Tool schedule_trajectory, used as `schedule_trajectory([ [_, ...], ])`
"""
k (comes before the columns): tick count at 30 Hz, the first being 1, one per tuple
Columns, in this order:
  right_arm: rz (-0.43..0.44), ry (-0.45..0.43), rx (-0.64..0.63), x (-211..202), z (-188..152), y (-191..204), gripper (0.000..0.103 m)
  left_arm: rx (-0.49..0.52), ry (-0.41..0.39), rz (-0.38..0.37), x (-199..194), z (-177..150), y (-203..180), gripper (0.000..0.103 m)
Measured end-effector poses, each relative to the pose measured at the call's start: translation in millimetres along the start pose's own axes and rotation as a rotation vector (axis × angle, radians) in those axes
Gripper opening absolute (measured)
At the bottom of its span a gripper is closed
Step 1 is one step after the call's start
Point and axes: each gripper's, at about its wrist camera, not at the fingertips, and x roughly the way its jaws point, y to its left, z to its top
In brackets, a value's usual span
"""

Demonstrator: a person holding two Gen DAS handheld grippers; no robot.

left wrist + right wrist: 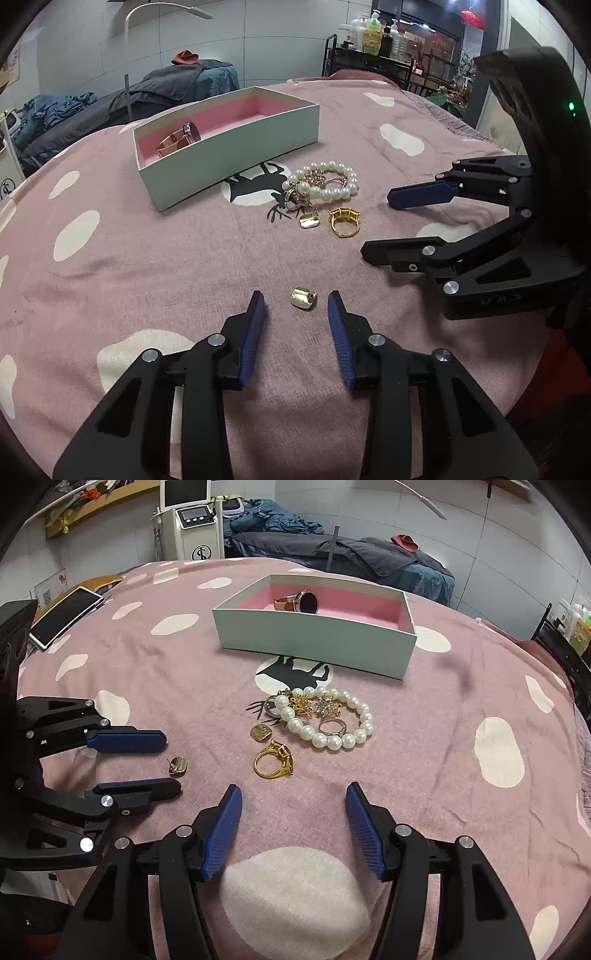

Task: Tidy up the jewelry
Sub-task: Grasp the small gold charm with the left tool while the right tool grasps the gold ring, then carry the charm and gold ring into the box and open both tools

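The work surface is a bed covered by a pink blanket (424, 738) with white patches and a dark deer print; it carries everything inspected. Behind it stand a second bed with grey and blue bedding (332, 546), a white floor-standing machine (195, 520) with a screen, and, in the left wrist view, a black rack of bottles (373, 55). A tablet (62, 614) lies at the blanket's far left edge, well apart from the jewelry. An open pale green box (317, 642) with pink lining sits beyond the deer print; a watch (301, 602) lies inside it, toward one end. The left claw (295, 301) is held low over the blanket, jaws apart, with a gold earring (303, 298) lying between the blue pads, touching neither; nothing stands between pads and earring. The right claw (293, 797) is likewise apart and holds nothing, its tips just short of the gold ring (273, 764). Each claw appears at the side of the other's view, and the two are near one another but not touching. Just before the box lies the main cluster: a pearl bracelet (328, 720) encircling gold and silver brooch-like pieces (314, 705) and a silver ring (332, 726), with another silver ring (271, 706) at its left edge. A second gold earring (261, 733) lies between the bracelet and the gold ring, beside both.
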Motion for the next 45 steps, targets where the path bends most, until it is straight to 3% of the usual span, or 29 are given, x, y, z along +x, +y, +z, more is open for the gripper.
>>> schedule_trajectory([
  [11,0.025,0.010,-0.010,13,12,2,0.050,-0.023,-0.012,-0.049,7,4,5,0.022],
  [16,0.032,0.013,-0.023,18,16,6,0.040,-0.029,-0.017,-0.053,7,4,5,0.018],
  [20,0.045,0.012,-0.023,18,17,8,0.024,-0.030,-0.020,-0.050,6,4,5,0.015],
  [36,0.076,-0.032,0.045,1,6,2,0.024,-0.047,-0.061,-0.036,-15,-2,7,0.014],
  [45,0.116,-0.055,0.073,-19,9,-5,0.024,-0.033,-0.099,-0.047,-34,11,14,0.014],
])
